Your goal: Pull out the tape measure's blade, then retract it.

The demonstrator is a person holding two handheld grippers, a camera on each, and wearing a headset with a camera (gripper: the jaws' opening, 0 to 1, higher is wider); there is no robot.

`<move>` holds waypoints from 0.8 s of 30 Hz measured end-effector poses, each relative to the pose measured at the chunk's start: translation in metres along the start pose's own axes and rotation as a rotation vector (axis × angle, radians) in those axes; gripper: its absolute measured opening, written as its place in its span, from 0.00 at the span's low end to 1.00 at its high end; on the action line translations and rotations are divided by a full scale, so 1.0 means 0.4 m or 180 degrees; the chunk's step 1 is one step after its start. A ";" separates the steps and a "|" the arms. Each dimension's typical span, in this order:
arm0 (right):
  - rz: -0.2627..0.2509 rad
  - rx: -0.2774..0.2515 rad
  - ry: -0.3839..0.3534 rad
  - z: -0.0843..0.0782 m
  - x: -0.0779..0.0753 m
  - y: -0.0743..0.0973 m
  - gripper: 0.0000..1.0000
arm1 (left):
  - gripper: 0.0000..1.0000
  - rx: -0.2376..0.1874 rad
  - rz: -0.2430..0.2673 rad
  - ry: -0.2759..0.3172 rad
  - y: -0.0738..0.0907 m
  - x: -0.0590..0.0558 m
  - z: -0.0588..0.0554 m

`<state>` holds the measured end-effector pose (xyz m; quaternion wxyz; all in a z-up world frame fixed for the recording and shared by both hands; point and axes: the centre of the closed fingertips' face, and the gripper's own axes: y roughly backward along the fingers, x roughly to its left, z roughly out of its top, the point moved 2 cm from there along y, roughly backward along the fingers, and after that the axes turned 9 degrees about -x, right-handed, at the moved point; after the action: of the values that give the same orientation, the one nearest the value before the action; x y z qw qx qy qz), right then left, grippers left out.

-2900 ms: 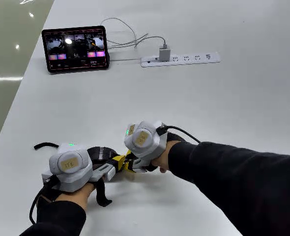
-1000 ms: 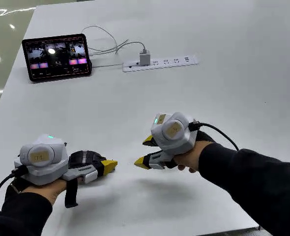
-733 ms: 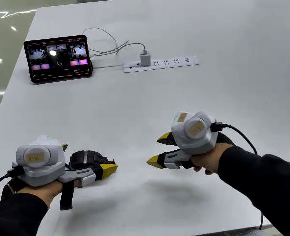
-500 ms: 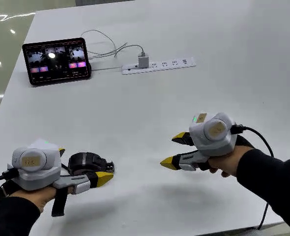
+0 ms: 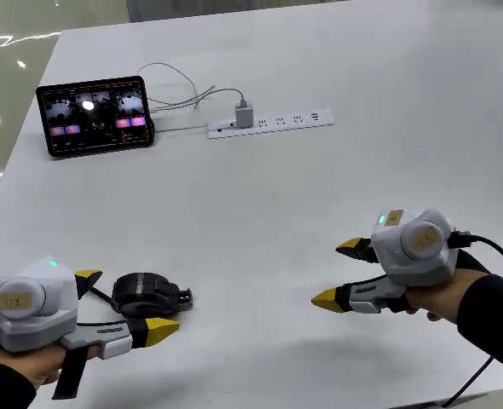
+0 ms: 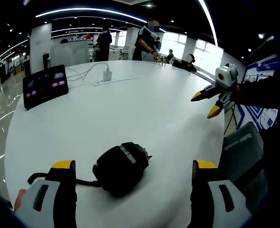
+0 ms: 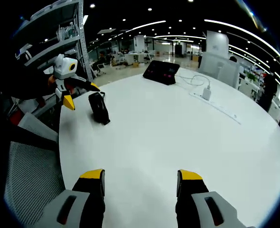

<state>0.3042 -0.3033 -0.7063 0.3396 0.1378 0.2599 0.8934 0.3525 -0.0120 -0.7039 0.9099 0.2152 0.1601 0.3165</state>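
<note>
I hold 2 grippers over a large white table (image 5: pixel 337 170) in a big open-plan room with bright ceiling strip lights. Metal shelving (image 7: pixel 59 33) stands to one side, and people (image 6: pixel 147 38) stand beyond the table's far edge. A glossy greenish floor (image 5: pixel 13 60) shows past the table's left edge, and a grey mesh chair (image 7: pixel 28 185) sits at the table's edge near me. On the far left of the table a black tablet (image 5: pixel 95 115) stands propped up with its screen lit. Just to its right lies a long white power strip (image 5: pixel 273 123) with a white charger (image 5: pixel 244 114) plugged into it, and thin cables (image 5: pixel 179 81) loop between the 2. All of these are well apart from my hands. My left gripper (image 5: pixel 125 301) is low at the near left with its yellow-tipped jaws spread wide, gripping nothing. My right gripper (image 5: pixel 335 273) is at the near right, well apart from the left, with jaws also spread wide and nothing between them. A bare stretch of tabletop separates the 2 grippers. The tape measure (image 5: pixel 149 294), a round black case, lies flat on the table between my left gripper's jaws. As far as I can tell, neither jaw touches it. Its thin black strap (image 6: pixel 59 181) trails toward one jaw.
</note>
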 end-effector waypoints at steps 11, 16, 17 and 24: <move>-0.0159 0.0081 0.0038 -0.061 -0.046 0.088 0.66 | 0.99 0.0086 0.0004 -0.0053 0.047 0.023 -0.018; -0.0197 0.0068 0.0061 -0.079 -0.058 0.116 0.72 | 0.99 0.0100 -0.0012 -0.0108 0.066 0.028 -0.016; -0.0200 0.0066 0.0048 -0.083 -0.062 0.120 0.74 | 0.99 0.0100 -0.0007 -0.0114 0.069 0.029 -0.015; -0.0195 0.0072 -0.0003 -0.106 -0.066 0.168 0.84 | 0.99 0.0117 -0.0015 -0.0145 0.099 0.037 -0.020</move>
<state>0.2696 -0.3798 -0.7057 0.3653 0.1339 0.2739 0.8795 0.3399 0.0279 -0.6936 0.9099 0.2386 0.1457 0.3064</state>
